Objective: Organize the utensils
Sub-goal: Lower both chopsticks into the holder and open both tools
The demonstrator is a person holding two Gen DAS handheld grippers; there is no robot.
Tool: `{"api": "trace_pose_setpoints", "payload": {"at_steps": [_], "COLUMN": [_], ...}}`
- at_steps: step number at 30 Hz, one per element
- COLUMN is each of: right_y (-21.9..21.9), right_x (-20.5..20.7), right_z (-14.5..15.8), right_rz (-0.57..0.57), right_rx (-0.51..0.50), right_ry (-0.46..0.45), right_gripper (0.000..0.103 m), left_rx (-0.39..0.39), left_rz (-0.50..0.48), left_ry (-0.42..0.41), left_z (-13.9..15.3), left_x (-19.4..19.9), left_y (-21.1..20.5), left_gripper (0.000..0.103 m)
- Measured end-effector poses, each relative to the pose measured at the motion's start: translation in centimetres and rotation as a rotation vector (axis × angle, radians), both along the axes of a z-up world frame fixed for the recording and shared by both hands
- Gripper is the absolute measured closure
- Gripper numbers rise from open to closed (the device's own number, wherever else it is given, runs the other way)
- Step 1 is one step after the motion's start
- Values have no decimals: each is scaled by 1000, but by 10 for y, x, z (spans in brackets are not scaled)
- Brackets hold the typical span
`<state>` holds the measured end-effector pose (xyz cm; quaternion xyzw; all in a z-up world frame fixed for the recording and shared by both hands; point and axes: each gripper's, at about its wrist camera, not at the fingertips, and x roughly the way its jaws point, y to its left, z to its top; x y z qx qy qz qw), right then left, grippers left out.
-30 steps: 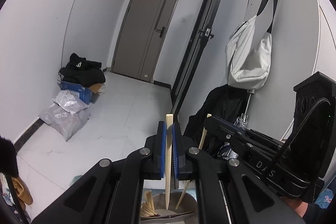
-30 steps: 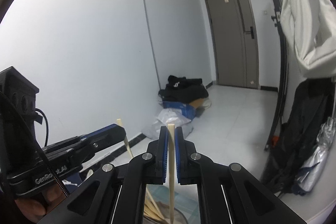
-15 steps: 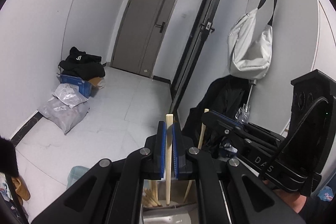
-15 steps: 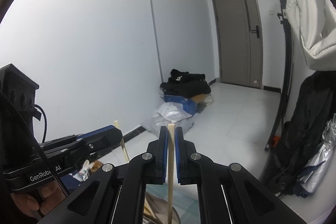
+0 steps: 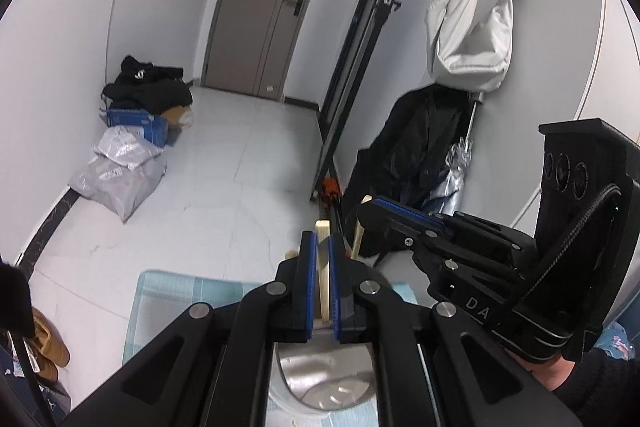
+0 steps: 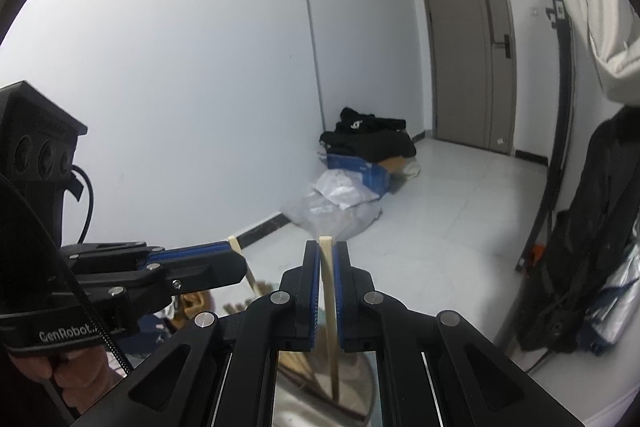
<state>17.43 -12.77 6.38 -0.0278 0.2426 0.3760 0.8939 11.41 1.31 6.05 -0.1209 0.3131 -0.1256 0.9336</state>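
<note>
Wooden chopsticks, one in each gripper. The left gripper [image 5: 322,247] has its blue pads clamped on a pale chopstick [image 5: 322,275], tip poking up past the fingers, lower end dropping toward the steel holder [image 5: 324,375] right underneath. The right gripper [image 6: 327,259] is pinching its own chopstick [image 6: 329,291] the same way, over that same cup, where more sticks [image 6: 296,359] already lean. Both grippers crowd close together above the rim (not much elbow room), while the tiled floor [image 5: 224,195] beyond the blue mat [image 5: 168,291] is wide open. Gripper bodies cover most of the holder, so its rim is cut off and I can't count what's inside.
</note>
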Motion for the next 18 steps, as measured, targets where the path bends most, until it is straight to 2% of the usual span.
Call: {"api": "trace_pose_setpoints", "payload": {"at_steps": [4, 7, 9, 11, 13, 16, 18], "right_y": [0, -2, -7, -13, -18, -27, -31], "right_x": [-4, -11, -18, -24, -30, -43, -52], "right_z": [-3, -4, -5, -5, -4, -2, 0], "right_rz": [14, 4, -15, -36, -55, -78, -89], "right_rx": [-1, -1, 7, 13, 14, 26, 32], "right_ry": [21, 35, 42, 53, 57, 61, 62], "right_gripper": [94, 94, 91, 87, 81, 71, 69], "left_rx": [17, 11, 19, 14, 0, 14, 32], "left_rz": [21, 53, 83, 120, 156, 191, 207], "left_ry": [71, 77, 71, 52, 23, 17, 7], "left_z": [-10, -10, -7, -3, 1, 7, 10], "left_x": [-4, -13, -20, -28, -36, -43, -49], "left_y": [0, 5, 8, 12, 17, 18, 16], "left_gripper": [95, 92, 78, 46, 39, 35, 30]}}
